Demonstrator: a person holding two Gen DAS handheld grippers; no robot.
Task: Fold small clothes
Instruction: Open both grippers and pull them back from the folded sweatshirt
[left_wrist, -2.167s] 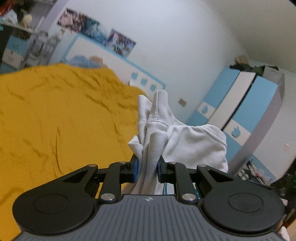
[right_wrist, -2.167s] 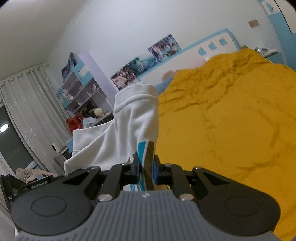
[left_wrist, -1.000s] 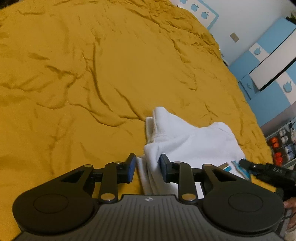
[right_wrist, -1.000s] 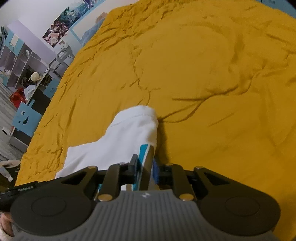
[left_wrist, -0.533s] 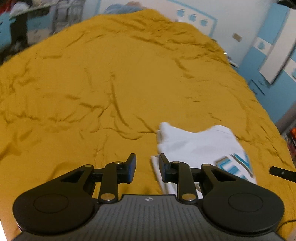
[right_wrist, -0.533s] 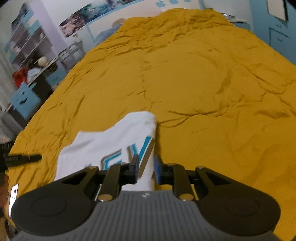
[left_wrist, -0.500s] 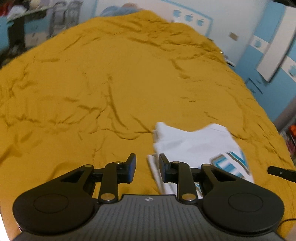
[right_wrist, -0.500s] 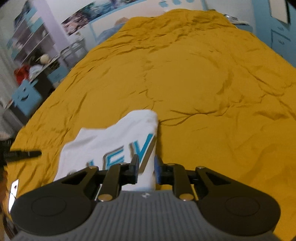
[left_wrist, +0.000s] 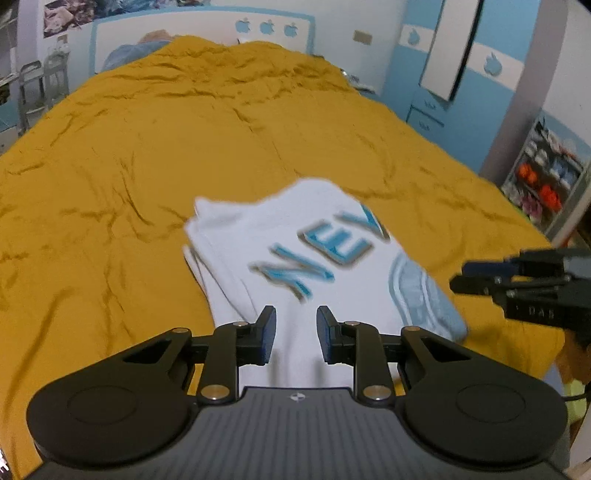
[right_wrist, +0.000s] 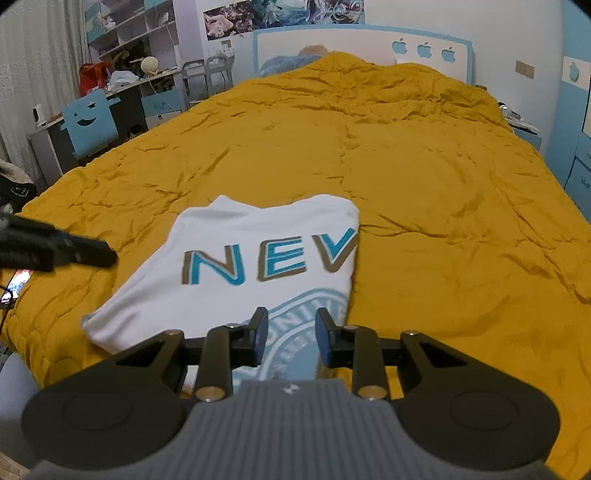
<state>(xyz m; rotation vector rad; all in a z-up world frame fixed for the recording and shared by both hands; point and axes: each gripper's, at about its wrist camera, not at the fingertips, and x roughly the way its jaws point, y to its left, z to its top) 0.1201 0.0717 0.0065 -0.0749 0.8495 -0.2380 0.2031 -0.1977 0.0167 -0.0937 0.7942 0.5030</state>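
The folded white cotton T-shirt (right_wrist: 236, 258) on the mustard-yellow bedspread (right_wrist: 424, 177) carries big blue letters with brown outline, "NEV", cut off at the fold. Under them is a round pale blue emblem (right_wrist: 306, 332) with a ring of letters, too hidden to read. In the left wrist view the black right gripper (left_wrist: 460, 278) shows faint "DAS" on its body.

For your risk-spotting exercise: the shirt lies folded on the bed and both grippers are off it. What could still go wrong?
1. The shirt lies near the bed edge and might slide off.
2. The left side's layers look uneven, so the fold may loosen.
3. The left gripper and right gripper, both open, hover close and could snag it.
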